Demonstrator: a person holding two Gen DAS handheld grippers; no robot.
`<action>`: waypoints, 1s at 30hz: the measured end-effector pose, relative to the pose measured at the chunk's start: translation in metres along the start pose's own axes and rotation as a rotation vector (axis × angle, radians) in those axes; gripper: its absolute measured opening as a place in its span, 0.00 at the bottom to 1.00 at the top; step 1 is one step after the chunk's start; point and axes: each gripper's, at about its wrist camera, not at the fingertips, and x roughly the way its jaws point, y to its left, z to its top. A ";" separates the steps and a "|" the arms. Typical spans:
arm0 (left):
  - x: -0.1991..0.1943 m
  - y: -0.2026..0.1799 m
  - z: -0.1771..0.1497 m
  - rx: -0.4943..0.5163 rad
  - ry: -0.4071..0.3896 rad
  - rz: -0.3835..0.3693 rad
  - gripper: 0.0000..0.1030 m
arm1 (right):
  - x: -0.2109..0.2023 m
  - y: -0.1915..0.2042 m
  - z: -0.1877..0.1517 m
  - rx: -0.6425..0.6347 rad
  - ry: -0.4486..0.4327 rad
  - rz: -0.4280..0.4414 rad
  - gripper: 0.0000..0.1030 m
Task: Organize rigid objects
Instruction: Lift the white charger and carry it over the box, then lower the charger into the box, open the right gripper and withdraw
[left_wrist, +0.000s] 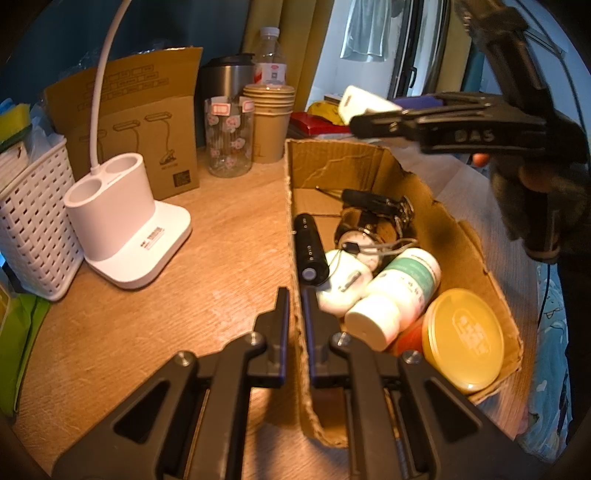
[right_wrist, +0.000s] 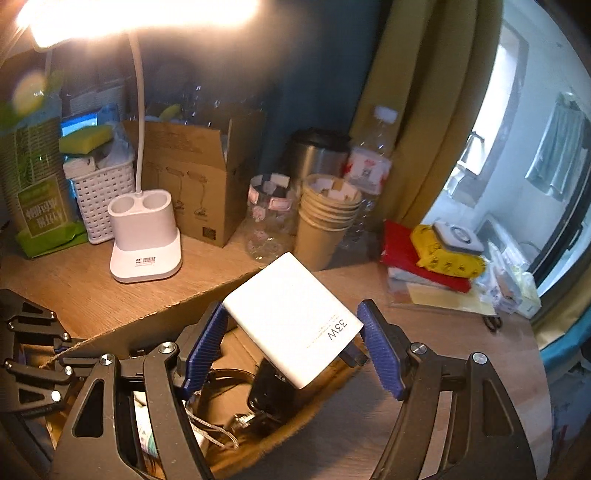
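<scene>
My left gripper (left_wrist: 295, 295) is clamped on the near left wall of the open brown cardboard box (left_wrist: 476, 240), one blue-padded finger outside the wall and one inside, the pads together on the cardboard edge. My right gripper (right_wrist: 291, 347) stands with its jaws wide, and the white rectangular charger block marked 33W (right_wrist: 291, 317) sits tilted between the blue ribbed pads; its left corner touches the left pad, while a gap shows beside the right pad, so I cannot tell whether it is firmly gripped. The charger hangs over the far end of the box.

Inside the box lie a black cylindrical device (left_wrist: 309, 251), a white bottle with a green label (left_wrist: 395, 295), a round yellow-lidded container (left_wrist: 463, 338) at the near right, and a small alarm clock (left_wrist: 360, 236) toward the far end.

On the wooden desk (left_wrist: 207, 258), left of the box, stands a white lamp base with two round holders (left_wrist: 125, 225). Farther left stands a white woven plastic basket (left_wrist: 33, 229). Beyond the box stands a stack of brown paper cups (left_wrist: 269, 118).
</scene>
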 end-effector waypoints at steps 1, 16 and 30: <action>0.000 0.000 0.000 0.000 0.000 0.000 0.08 | 0.004 0.001 0.001 -0.002 0.012 0.004 0.73; 0.000 0.000 0.000 0.000 0.000 0.000 0.08 | 0.053 0.012 0.007 -0.059 0.167 0.027 0.73; 0.000 0.000 0.000 0.000 0.000 -0.001 0.08 | 0.079 0.022 0.005 -0.095 0.282 0.048 0.74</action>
